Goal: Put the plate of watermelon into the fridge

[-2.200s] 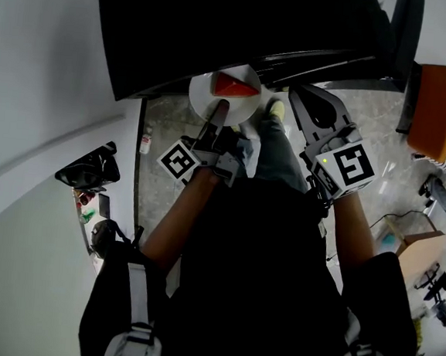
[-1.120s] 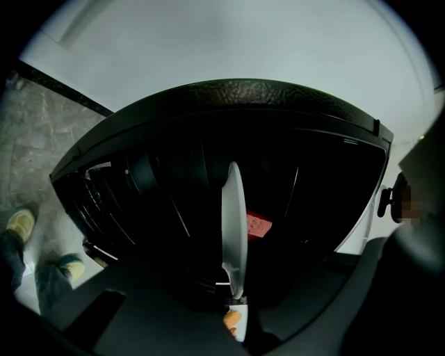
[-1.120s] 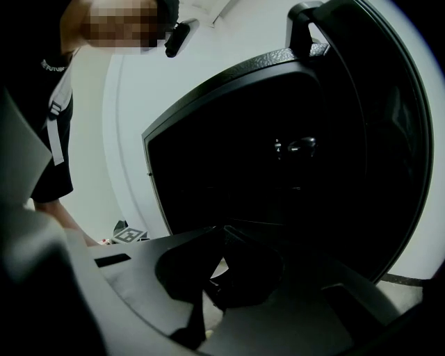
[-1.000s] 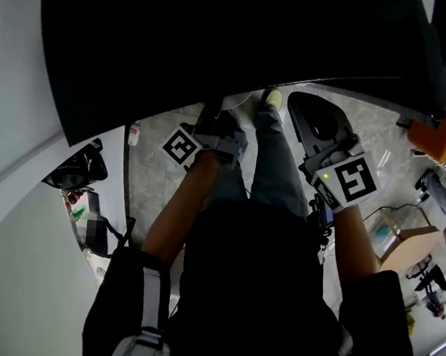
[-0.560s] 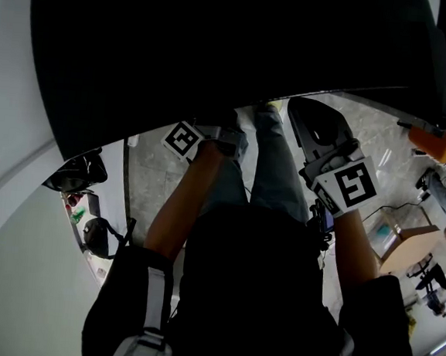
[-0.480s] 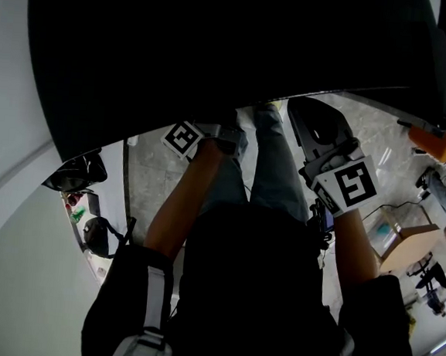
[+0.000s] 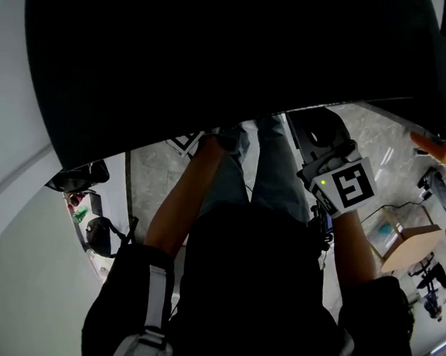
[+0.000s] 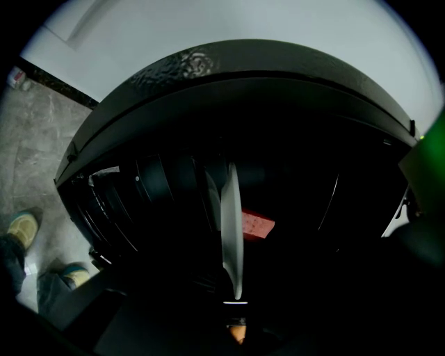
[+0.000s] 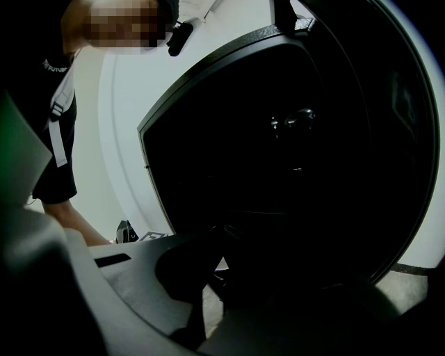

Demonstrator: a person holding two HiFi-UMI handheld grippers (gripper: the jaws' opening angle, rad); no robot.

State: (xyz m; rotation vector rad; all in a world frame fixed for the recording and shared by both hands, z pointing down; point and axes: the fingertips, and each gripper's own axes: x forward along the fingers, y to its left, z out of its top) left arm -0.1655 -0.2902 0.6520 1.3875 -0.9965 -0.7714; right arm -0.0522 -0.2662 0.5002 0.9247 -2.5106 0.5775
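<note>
Left gripper point(image 8: 235, 314) was pinched tight on the plate point(image 8: 229, 229) rim at 6 o'clock, plate inside the dark fridge point(image 8: 229, 76), watermelon point(image 8: 256, 224) at its 3 o'clock side; judged best: hold level, seat on a shelf before releasing; right gripper point(image 7: 318, 131) spread, empty.

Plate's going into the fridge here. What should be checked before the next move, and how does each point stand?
1. Left gripper jaws shut on the plate rim: ok.
2. Watermelon slice on the plate: ok.
3. Plate inside the fridge, dark interior around it: ok.
4. Resting place under the plate: cannot tell, too dark.
5. Right gripper empty, jaws apart, outside the fridge: ok.
</note>
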